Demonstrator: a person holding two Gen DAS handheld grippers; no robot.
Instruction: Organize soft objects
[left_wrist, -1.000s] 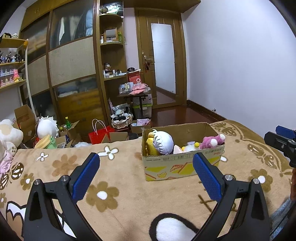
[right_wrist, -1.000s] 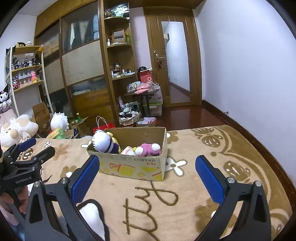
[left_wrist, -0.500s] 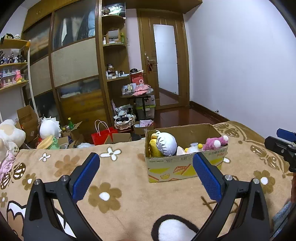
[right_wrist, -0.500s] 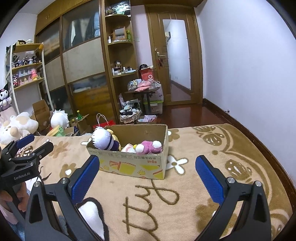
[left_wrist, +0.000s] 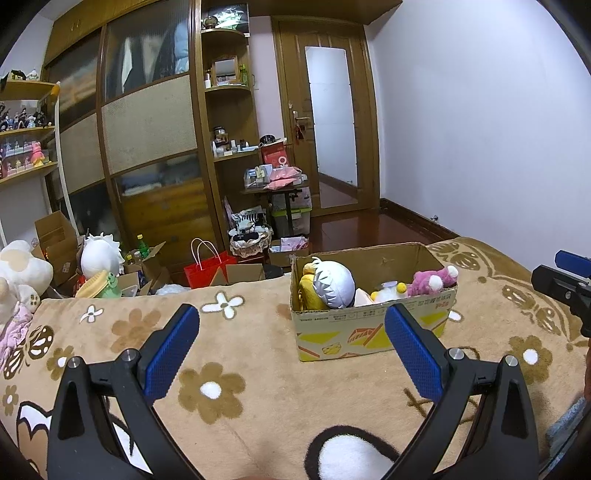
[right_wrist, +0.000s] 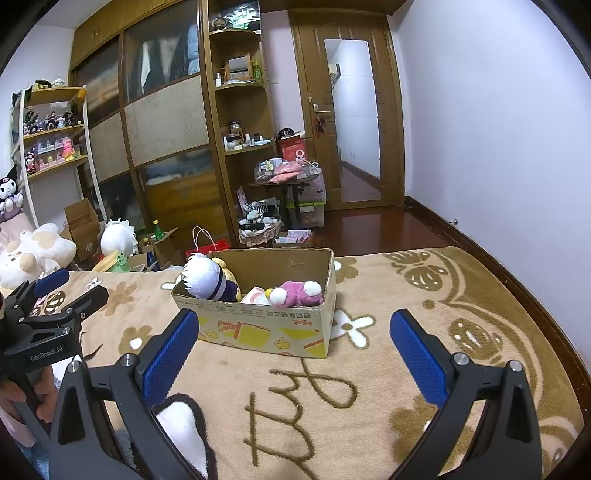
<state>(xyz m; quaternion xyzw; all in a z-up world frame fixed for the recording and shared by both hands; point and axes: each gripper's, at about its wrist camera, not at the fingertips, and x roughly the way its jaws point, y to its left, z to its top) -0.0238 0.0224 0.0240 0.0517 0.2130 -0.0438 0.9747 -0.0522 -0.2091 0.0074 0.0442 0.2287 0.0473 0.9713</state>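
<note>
A cardboard box (left_wrist: 373, 330) (right_wrist: 258, 328) stands on the tan flowered blanket (left_wrist: 240, 354). In it lie a white-haired plush doll (left_wrist: 332, 284) (right_wrist: 207, 277), a yellow plush (left_wrist: 308, 291), a pink plush (left_wrist: 434, 278) (right_wrist: 299, 291) and a small white plush. My left gripper (left_wrist: 291, 339) is open and empty, held above the blanket short of the box. My right gripper (right_wrist: 293, 343) is open and empty, also short of the box. Each gripper shows in the other's view: the right one at the right edge (left_wrist: 565, 286), the left one at the left edge (right_wrist: 51, 299).
Large white plush toys (left_wrist: 18, 273) (right_wrist: 29, 254) sit at the blanket's far left. Beyond the bed's edge lie cardboard boxes, a red bag (left_wrist: 208, 267), a basket, a small table and wardrobe shelves. A closed door (right_wrist: 351, 118) is at the back.
Both grippers have lifted and tilted slightly; the box sits a little lower in both views. The jaws stay open and nothing was picked up.
</note>
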